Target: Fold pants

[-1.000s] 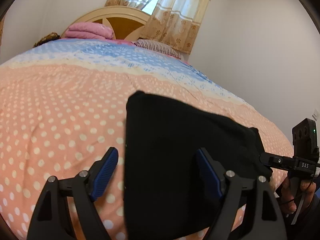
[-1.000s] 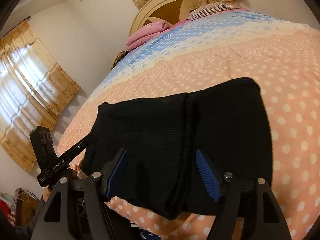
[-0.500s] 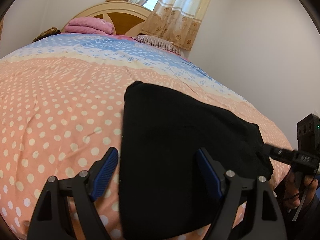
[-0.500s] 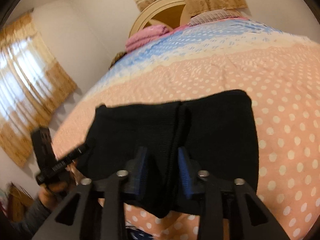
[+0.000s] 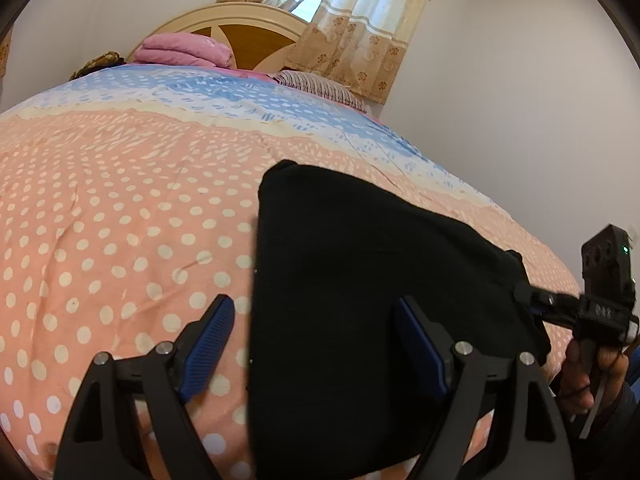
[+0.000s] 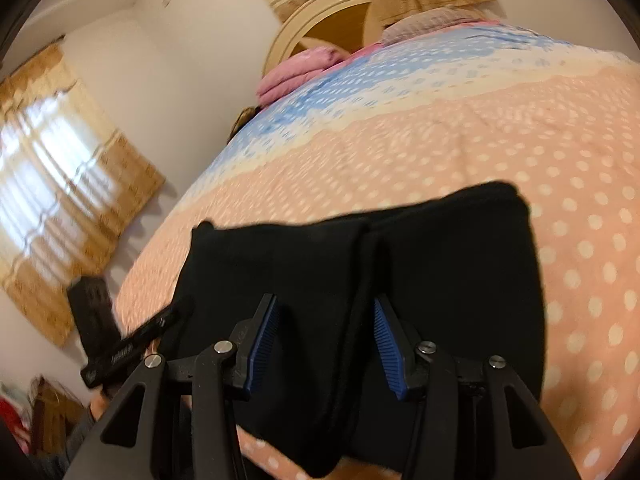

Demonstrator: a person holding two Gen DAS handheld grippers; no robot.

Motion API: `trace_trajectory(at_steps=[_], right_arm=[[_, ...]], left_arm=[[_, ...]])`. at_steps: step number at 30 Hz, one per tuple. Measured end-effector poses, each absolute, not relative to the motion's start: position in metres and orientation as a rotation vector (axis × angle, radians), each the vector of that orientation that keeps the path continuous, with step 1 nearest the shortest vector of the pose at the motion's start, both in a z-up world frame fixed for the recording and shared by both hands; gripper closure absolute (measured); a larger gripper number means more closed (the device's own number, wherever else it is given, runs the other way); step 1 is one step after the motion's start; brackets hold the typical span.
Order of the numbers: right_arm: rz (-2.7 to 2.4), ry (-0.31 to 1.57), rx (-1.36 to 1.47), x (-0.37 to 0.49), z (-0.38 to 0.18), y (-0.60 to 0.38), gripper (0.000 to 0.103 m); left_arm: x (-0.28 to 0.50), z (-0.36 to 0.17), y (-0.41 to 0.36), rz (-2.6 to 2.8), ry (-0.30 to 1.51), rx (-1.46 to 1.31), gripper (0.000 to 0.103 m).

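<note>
The folded black pants point(image 5: 360, 280) lie on the dotted orange bedspread point(image 5: 120, 240) at the bed's near edge. My left gripper point(image 5: 312, 304) is open and straddles the pants' left edge: one blue pad is over the bedspread, the other over the cloth. In the right wrist view the pants point(image 6: 448, 264) show a raised fold line down the middle. My right gripper point(image 6: 325, 300) stands half-closed on that thick fold, with black cloth filling the gap between its pads. The right gripper point(image 5: 536, 308) also shows at the pants' right corner, held by a hand point(image 5: 580, 380).
The bedspread turns blue toward the headboard point(image 5: 240, 28). A pink folded blanket point(image 5: 184, 50) and a striped pillow point(image 5: 320, 88) lie there. Curtains point(image 5: 352, 20) hang behind, a white wall runs along the right, and a second curtained window point(image 6: 60, 184) is at the left.
The right gripper's jaws have come in from wide apart onto the pants' middle fold, and its view has tilted slightly. The left gripper has stayed open in the same place.
</note>
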State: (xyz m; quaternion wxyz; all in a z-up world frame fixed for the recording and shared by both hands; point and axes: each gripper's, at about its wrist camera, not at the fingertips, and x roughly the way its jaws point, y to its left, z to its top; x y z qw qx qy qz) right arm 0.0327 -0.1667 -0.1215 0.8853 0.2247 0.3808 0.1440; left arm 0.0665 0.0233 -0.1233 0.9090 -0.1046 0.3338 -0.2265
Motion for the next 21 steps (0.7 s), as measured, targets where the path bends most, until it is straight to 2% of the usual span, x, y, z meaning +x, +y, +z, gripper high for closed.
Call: trace_trajectory(at_steps=[3, 4, 5, 8, 16, 21], right_arm=[[0.315, 0.791, 0.471, 0.03, -0.127, -0.163, 0.054], [0.312, 0.79, 0.481, 0.031, -0.128, -0.165, 0.059], [0.309, 0.79, 0.495, 0.031, -0.128, -0.168, 0.069], [0.318, 0.761, 0.546, 0.029, -0.121, -0.177, 0.083], [0.319, 0.656, 0.384, 0.011, -0.067, -0.166, 0.085], [0.257, 0.656, 0.374, 0.009, -0.064, -0.185, 0.086]], left_arm=[[0.066, -0.123, 0.022, -0.465, 0.688, -0.211, 0.017], [0.066, -0.123, 0.022, -0.466, 0.69, -0.211, 0.017], [0.065, -0.122, 0.022, -0.466, 0.69, -0.216, 0.017], [0.067, -0.121, 0.026, -0.463, 0.693, -0.226, 0.017], [0.064, -0.113, 0.027, -0.473, 0.678, -0.214, 0.017], [0.065, -0.112, 0.019, -0.469, 0.687, -0.176, 0.017]])
